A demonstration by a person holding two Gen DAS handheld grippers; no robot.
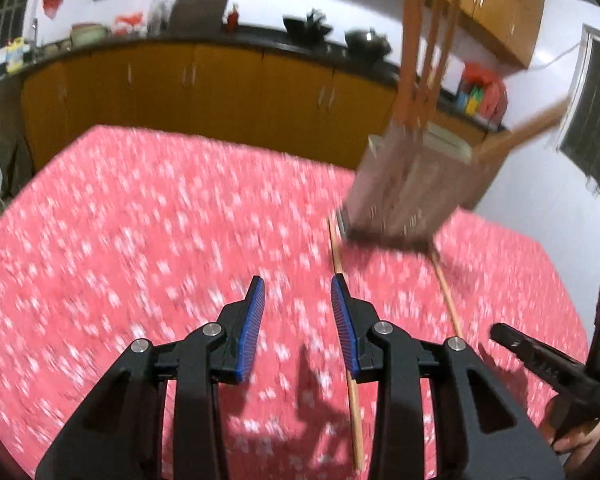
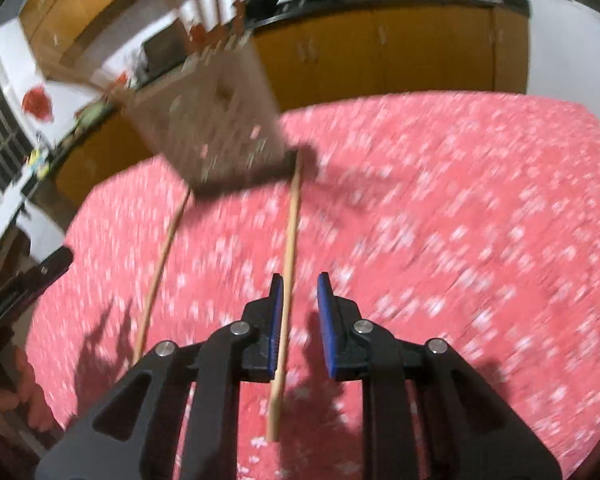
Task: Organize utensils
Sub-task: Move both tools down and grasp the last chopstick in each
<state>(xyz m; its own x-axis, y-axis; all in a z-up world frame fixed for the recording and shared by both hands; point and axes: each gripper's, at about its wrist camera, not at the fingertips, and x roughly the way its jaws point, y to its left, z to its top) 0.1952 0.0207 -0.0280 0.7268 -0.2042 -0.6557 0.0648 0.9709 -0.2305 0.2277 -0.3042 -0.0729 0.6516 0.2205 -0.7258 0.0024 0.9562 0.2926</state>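
Note:
A blurred square utensil holder [image 1: 412,184] stands on the red floral tablecloth [image 1: 140,240] with several wooden utensils [image 1: 416,60] sticking up from it. Two loose wooden sticks lie in front of it: one [image 1: 354,400] beside my left gripper's right finger, another [image 1: 446,292] further right. My left gripper [image 1: 298,284] is open and empty. In the right wrist view the holder [image 2: 212,128] is at upper left. One stick [image 2: 286,280] lies below the gap of my open right gripper [image 2: 299,284], close to its left finger. The other stick [image 2: 160,272] lies to the left.
Orange kitchen cabinets [image 1: 204,92] with a dark counter holding pans and bottles run behind the table. A window [image 1: 592,120] is at the right. The right gripper's body [image 1: 548,364] shows at the lower right of the left wrist view.

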